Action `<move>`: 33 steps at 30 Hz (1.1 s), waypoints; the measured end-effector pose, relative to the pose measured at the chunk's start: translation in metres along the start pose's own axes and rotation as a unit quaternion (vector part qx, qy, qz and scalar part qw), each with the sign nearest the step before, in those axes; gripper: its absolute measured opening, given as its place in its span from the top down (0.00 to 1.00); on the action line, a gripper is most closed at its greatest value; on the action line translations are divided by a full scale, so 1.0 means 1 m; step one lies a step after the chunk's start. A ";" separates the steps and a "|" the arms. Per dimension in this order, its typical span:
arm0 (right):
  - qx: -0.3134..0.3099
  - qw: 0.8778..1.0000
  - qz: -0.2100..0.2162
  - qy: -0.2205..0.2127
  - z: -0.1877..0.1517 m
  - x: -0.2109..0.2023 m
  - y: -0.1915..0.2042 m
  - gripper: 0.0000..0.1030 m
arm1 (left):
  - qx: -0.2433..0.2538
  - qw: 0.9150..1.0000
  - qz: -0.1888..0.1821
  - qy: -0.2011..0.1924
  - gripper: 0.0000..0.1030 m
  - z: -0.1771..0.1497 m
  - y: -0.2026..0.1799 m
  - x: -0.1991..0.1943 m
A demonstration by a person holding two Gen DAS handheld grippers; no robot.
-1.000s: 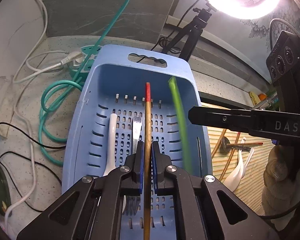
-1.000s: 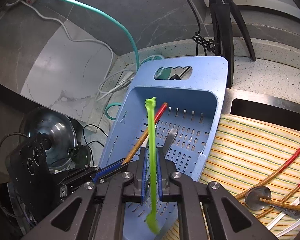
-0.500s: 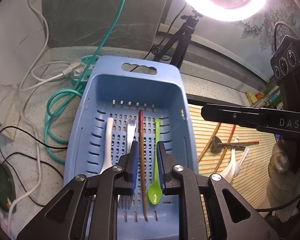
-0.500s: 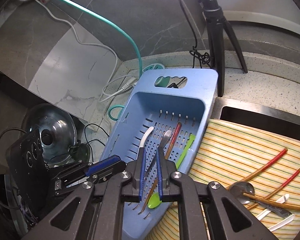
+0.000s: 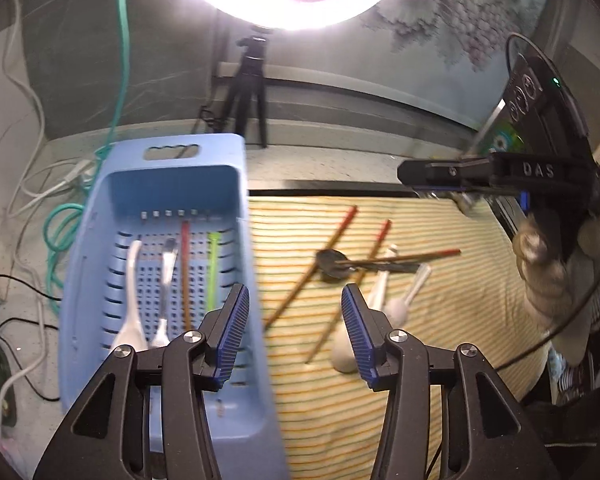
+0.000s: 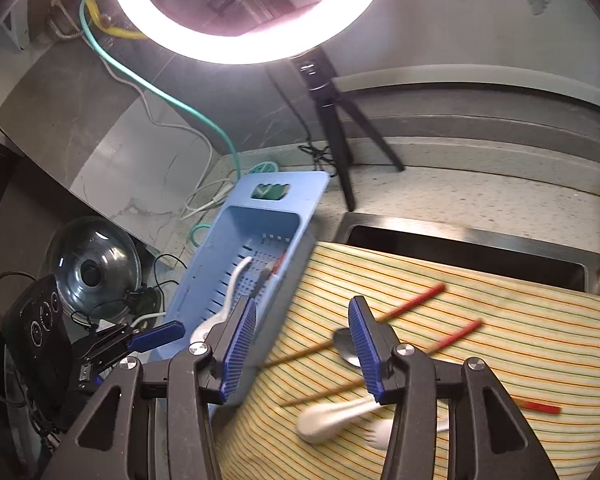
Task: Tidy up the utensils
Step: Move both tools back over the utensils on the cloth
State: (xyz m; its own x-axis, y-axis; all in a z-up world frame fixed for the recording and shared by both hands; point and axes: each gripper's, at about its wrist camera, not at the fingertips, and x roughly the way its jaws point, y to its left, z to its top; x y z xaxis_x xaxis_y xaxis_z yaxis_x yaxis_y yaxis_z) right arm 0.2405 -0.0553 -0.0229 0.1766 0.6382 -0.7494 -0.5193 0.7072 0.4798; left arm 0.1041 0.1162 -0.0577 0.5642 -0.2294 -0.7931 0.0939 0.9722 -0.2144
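Now opening both claws over the striped mat (image 5: 440,360), nothing between the pads of either. Left claw (image 5: 296,336) spreading its jaws above the seam where the blue basket (image 5: 236,168) meets the mat, empty; right claw (image 6: 302,346) likewise parting wider, empty, hanging over the loose pile. Resting already inside the basket, laid lengthwise side by side: a white spoon (image 5: 130,304), a metal fork (image 5: 166,280), a red-tipped chopstick (image 5: 185,264) and a green spoon (image 5: 212,268), handles pointing toward the far wall with the carry slot, probably so that long pieces sit flat on the slotted floor and take little room. Waiting on the mat, well apart from the basket: three more red-tipped chopsticks (image 6: 416,302) crossing one another, a metal spoon (image 5: 332,262) lying among them, a white ladle-shaped spoon (image 6: 332,420) and a small white fork (image 6: 380,434) nearest the right claw. Judging the sorting roughly half done. Pointing both claws steeply down at the mat, apparently lining up for the next pick. Expecting trouble with the crossed chopsticks: thin, round, likely to roll or drag a neighbour when pinched. Sitting beyond, on the speckled desk (image 6: 480,196), a tripod (image 6: 332,112) under a ring light (image 6: 228,40).
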 end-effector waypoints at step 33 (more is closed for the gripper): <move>0.144 0.988 -0.016 0.059 -0.086 -0.033 -0.119 0.58 | 0.081 0.994 -0.015 0.075 0.52 -0.019 -0.061 0.056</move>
State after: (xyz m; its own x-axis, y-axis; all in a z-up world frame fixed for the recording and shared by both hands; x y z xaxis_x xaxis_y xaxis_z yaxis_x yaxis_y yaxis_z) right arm 0.2247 -0.1871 -0.0942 0.0826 0.5861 -0.8060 -0.2534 0.7945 0.5518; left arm 0.1145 0.0430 -0.0997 0.4323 -0.2512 -0.8660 0.2471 0.9566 -0.1542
